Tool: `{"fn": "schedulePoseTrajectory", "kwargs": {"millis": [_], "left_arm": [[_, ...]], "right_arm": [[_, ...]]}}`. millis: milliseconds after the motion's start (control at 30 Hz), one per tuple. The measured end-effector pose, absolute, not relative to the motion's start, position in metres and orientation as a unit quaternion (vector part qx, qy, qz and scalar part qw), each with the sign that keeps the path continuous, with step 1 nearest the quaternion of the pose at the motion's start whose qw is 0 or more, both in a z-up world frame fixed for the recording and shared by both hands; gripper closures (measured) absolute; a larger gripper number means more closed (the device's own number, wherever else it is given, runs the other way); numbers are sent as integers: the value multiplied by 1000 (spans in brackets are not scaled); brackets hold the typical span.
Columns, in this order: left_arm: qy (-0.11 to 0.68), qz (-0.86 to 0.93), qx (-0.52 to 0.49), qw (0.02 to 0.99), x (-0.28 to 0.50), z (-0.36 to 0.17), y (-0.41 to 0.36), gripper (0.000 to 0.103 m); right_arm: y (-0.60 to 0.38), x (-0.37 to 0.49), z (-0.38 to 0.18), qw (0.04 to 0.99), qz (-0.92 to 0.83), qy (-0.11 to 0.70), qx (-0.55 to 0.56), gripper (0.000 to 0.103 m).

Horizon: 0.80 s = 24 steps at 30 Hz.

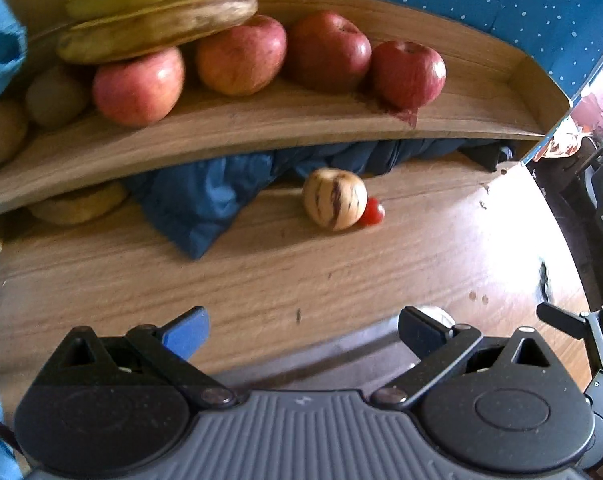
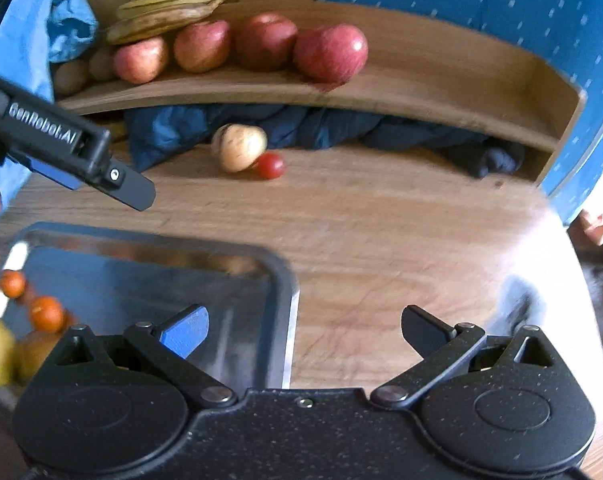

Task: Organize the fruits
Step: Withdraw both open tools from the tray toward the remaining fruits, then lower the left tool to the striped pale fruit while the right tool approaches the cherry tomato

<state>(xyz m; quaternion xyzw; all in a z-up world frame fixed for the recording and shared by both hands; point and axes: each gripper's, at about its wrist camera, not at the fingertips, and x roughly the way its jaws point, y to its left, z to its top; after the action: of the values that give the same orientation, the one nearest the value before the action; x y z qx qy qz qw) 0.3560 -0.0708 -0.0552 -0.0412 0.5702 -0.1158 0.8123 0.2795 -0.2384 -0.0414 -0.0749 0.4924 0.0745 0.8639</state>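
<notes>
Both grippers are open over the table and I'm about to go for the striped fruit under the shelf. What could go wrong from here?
1. The small red tomato touches the striped fruit; closing the left gripper there may nudge it so it rolls off.
2. The wooden shelf overhangs that spot, so a high approach could bump it and shake the apples near its front edge.
3. The dark blue cloth lies just behind and could snag a finger.

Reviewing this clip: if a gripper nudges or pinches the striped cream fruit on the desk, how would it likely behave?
The striped fruit is rounded and sits on bare wooden tabletop, so a nudge would probably roll it. The small red tomato seems to touch it and would likely get bumped. Its skin looks smooth, so the pads might slip unless they close across its widest part.
</notes>
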Motion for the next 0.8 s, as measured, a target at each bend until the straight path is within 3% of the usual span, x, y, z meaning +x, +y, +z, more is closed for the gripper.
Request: {"fn": "schedulePoseTrajectory", "kwargs": {"millis": [800], "left_arm": [[567,-105,-94,812,418,-91,-86,2]], "right_arm": [[-213,358,-65,875,80,459,-129,1]]}}
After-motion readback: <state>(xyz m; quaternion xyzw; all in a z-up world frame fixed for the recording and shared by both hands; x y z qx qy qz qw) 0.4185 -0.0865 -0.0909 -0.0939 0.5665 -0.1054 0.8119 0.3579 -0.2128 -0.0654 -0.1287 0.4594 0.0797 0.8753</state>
